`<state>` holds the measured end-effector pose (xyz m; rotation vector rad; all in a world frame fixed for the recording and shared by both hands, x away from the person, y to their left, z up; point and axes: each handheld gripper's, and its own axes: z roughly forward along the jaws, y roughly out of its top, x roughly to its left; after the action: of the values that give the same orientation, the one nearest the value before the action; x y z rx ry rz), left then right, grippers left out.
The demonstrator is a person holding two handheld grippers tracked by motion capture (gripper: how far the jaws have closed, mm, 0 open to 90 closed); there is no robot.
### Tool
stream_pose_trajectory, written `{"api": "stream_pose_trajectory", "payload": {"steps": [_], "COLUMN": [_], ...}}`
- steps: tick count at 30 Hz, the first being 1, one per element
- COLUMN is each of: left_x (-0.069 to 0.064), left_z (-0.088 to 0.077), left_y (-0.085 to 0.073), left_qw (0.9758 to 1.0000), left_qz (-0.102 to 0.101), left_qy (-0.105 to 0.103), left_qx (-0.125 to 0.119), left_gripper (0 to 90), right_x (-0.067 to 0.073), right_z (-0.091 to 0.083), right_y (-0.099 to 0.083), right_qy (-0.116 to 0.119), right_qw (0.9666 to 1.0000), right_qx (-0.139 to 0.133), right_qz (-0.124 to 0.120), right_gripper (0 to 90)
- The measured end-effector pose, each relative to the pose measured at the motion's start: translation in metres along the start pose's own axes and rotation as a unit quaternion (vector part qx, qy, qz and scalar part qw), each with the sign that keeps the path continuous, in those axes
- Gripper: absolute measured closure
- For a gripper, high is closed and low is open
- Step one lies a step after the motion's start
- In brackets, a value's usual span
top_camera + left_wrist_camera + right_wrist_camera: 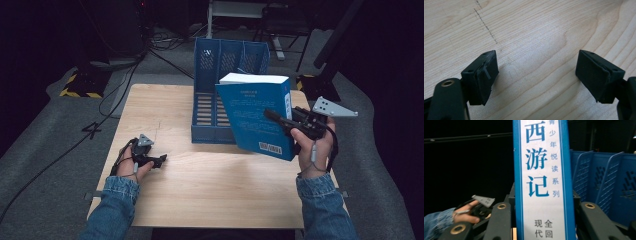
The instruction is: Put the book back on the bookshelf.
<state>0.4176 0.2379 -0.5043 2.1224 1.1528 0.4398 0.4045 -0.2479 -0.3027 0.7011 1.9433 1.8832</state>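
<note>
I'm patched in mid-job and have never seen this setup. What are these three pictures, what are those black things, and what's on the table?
There is no robot: a person holds a two-jaw gripper in each hand. The high view looks down on the wooden table from the person's side. The other two views come from cameras riding on the grippers, looking along their black jaws.

The left gripper rests low by the table's left edge; its own view shows the gripper open over bare wood, holding nothing.

The right gripper is shut on a blue book, held upright above the table. Its own view shows the book's spine between the jaws.

A blue file rack stands at the table's far side.
</note>
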Motion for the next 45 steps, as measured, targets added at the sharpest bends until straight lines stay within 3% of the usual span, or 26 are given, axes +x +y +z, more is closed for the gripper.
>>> {"api": "stream_pose_trajectory", "payload": {"steps": [11, 19, 33, 45], "left_x": [0.0, -0.001, -0.001, -0.001], "left_z": [0.0, 0.0, -0.001, -0.001], "left_y": [0.0, 0.0, 0.0, 0.0], "left_qw": [1.0, 1.0, 1.0, 1.0], "left_qz": [0.0, -0.003, -0.002, -0.002], "left_qy": [0.0, 0.0, -0.001, 0.001], "left_qx": [0.0, 0.0, 0.002, 0.001], "left_gripper": [18.8, 18.9, 18.9, 18.8], "right_x": [-0.026, -0.048, -0.088, -0.119], "right_z": [0.019, 0.037, 0.057, 0.058], "right_y": [0.022, 0.035, 0.047, 0.037], "right_qy": [-0.04, -0.068, -0.119, -0.146], "right_qw": [0.999, 0.9976, 0.9927, 0.9869], "right_qx": [0.004, 0.003, -0.009, -0.018], "right_qz": [-0.016, -0.014, 0.02, 0.067], "right_gripper": [61.9, 61.9, 61.9, 61.9]}}
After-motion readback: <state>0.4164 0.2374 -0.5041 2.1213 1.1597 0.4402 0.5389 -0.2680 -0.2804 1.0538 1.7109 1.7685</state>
